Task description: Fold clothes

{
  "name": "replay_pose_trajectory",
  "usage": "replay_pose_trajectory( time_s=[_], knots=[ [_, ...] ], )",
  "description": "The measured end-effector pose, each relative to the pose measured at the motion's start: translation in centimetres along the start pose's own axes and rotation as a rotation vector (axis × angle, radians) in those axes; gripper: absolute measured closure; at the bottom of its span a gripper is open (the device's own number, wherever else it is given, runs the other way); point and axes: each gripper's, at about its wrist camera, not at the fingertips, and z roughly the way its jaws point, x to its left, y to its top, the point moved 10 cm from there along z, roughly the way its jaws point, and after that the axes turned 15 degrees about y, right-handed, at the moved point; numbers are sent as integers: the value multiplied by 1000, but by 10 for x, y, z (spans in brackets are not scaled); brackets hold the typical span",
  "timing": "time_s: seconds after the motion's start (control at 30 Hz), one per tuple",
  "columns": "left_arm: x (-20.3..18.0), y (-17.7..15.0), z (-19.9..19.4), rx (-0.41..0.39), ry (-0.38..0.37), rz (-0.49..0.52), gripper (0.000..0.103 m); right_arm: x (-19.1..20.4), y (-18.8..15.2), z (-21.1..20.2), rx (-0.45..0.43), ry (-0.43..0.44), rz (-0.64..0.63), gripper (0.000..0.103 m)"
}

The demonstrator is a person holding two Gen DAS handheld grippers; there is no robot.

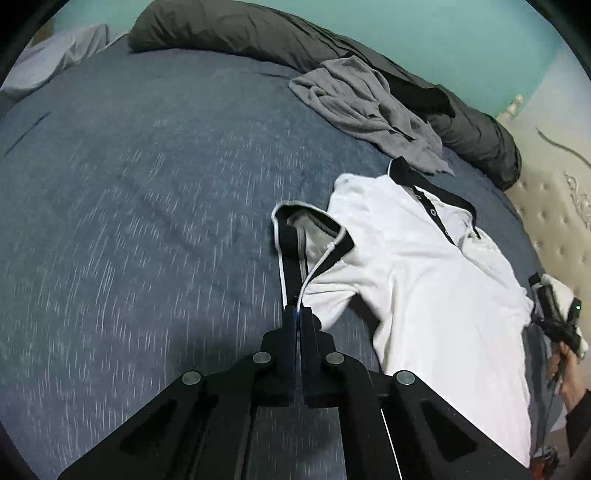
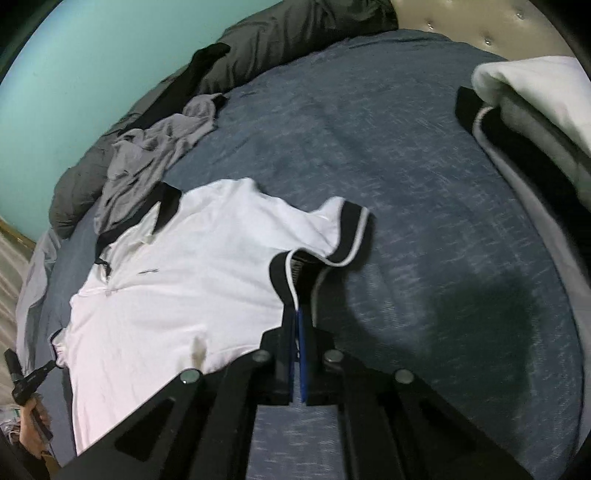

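White polo shirt (image 1: pixel 424 266) flat on blue bed (image 1: pixel 147 184); L gripper (image 1: pixel 298 308) & R gripper (image 2: pixel 297 308) each pinch a sleeve cuff, prob. to fold sleeves inward.

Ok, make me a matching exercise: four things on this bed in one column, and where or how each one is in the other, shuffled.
1 white polo shirt
2 grey garment
3 dark duvet
4 left gripper

A crumpled in a heap
B shut on a black cuff
C spread on the blue sheet
D bunched along the teal wall

Pairs: 1-C, 2-A, 3-D, 4-B.
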Motion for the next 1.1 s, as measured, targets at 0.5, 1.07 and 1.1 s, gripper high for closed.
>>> replay_pose_trajectory(
  time_s=[0.5,1.07,1.1],
  knots=[
    [13,20,15,25,-6,-135,54,-7,-18,7,62,7,-14,102],
    [15,80,77,105,-11,-236,55,-12,-21,17,68,2,0,102],
    [12,80,78,109,-21,-231,58,-13,-21,18,68,1,1,102]
  ],
)
